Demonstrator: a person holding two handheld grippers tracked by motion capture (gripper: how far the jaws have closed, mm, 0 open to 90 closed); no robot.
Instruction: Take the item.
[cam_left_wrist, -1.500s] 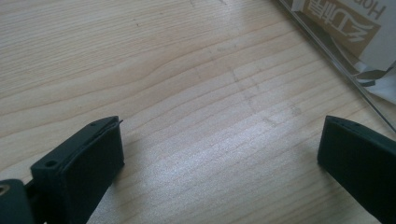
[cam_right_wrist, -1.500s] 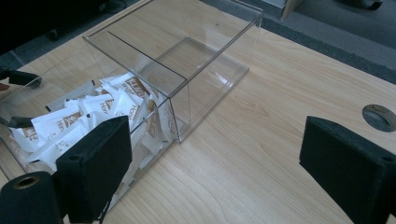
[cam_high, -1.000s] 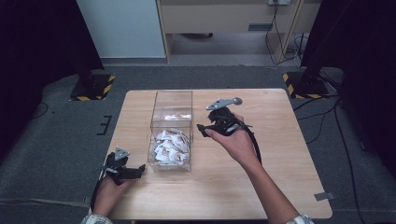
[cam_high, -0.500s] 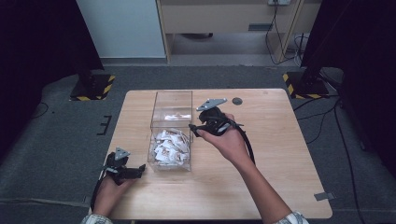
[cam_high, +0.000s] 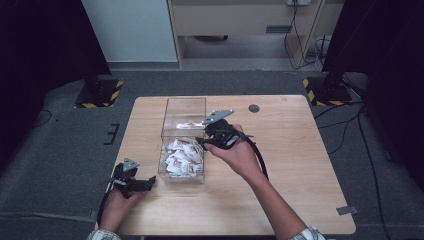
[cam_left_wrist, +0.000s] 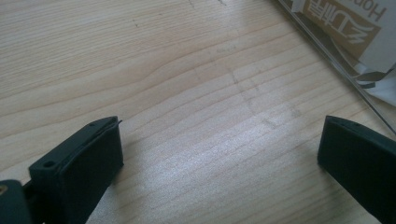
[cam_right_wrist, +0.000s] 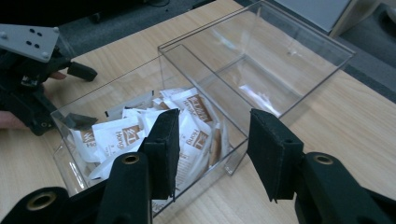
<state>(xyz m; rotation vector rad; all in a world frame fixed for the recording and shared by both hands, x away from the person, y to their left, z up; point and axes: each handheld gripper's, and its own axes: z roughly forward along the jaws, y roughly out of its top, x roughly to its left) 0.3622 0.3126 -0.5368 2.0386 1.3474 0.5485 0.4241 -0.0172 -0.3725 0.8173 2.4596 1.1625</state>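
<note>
The clear acrylic two-compartment box (cam_high: 183, 137) sits left of centre on the pale wooden worktop (cam_high: 295, 150), and its near compartment is heaped with small white-and-brown paper sachets (cam_high: 182, 156); the far compartment looks all but empty. Right at the box's right wall hovers the right gripper (cam_high: 206, 141), jaws spread with nothing between them, pointed across the rim toward the heap. From where I stand this looks like a reach for one sachet, so the thing to get right is clearing that clear wall: come in over the rim, not through it, then tip down onto a single packet lying on top, since they overlap and could lift in a clump. The left gripper (cam_high: 145, 183) rests low on the worktop just beside the box's near left corner, jaws wide apart and empty, handy for steadying the light box if it slides.
</note>
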